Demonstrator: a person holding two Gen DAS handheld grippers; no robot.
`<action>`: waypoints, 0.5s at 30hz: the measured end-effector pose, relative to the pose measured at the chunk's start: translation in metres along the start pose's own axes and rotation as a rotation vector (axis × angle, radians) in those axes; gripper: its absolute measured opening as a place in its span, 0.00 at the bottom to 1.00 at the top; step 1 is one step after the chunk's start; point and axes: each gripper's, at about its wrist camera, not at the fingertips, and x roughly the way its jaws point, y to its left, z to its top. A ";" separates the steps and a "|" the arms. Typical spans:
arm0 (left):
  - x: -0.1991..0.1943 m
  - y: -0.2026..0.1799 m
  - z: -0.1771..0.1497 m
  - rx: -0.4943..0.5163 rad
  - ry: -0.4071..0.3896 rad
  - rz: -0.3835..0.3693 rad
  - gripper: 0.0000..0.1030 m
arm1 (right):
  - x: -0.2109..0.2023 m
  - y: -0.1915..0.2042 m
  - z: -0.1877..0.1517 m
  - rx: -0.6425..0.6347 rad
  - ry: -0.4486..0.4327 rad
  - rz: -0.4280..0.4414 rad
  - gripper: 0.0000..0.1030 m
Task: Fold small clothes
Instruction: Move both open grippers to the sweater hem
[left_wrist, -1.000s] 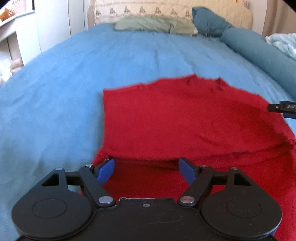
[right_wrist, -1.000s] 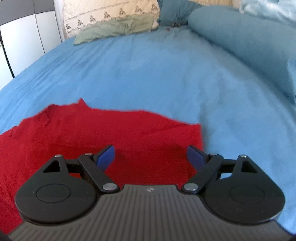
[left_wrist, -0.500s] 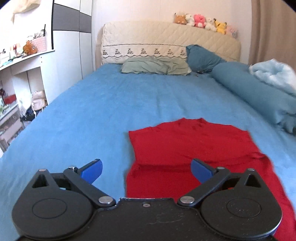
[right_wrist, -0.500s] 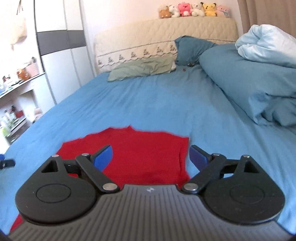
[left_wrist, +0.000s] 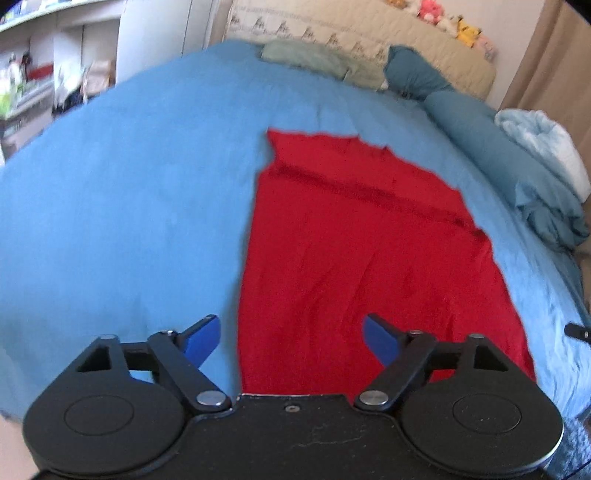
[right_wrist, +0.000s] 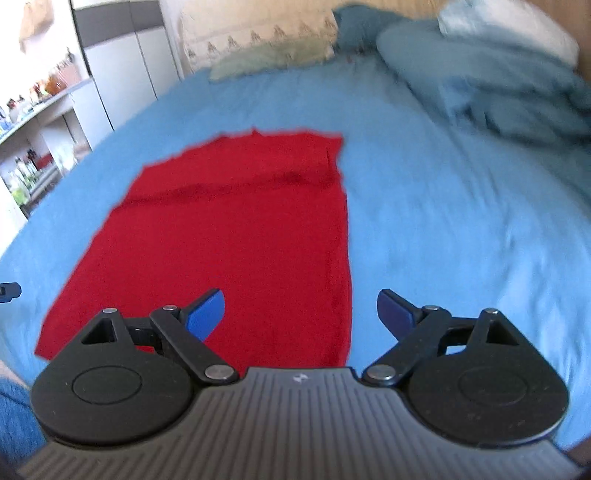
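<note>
A red garment (left_wrist: 362, 251) lies flat on the blue bed sheet (left_wrist: 129, 206), with its far end folded over in a band. It also shows in the right wrist view (right_wrist: 236, 236). My left gripper (left_wrist: 290, 339) is open and empty, held above the garment's near left edge. My right gripper (right_wrist: 301, 314) is open and empty, above the garment's near right edge. A tip of the right gripper (left_wrist: 578, 330) shows at the right edge of the left wrist view. A tip of the left gripper (right_wrist: 9, 291) shows at the left edge of the right wrist view.
A green pillow (left_wrist: 314, 61) and a teal pillow (left_wrist: 417, 75) lie at the headboard. A rolled teal duvet (left_wrist: 517, 173) and a pale blue blanket (left_wrist: 543, 144) run along the bed's right side. Shelves (right_wrist: 33, 122) and a wardrobe stand on the left.
Both grippers have pulled back toward the garment's near end and tilted down. The folded far band lies released. More of the garment's lower part shows in both views.
</note>
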 end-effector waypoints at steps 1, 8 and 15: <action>0.004 0.001 -0.004 -0.009 0.018 0.011 0.78 | 0.004 0.000 -0.009 0.005 0.016 -0.012 1.00; 0.021 0.010 -0.034 -0.073 0.073 0.052 0.61 | 0.024 0.002 -0.049 0.039 0.075 -0.080 0.94; 0.029 0.014 -0.051 -0.057 0.097 0.084 0.50 | 0.042 0.001 -0.064 0.072 0.127 -0.104 0.71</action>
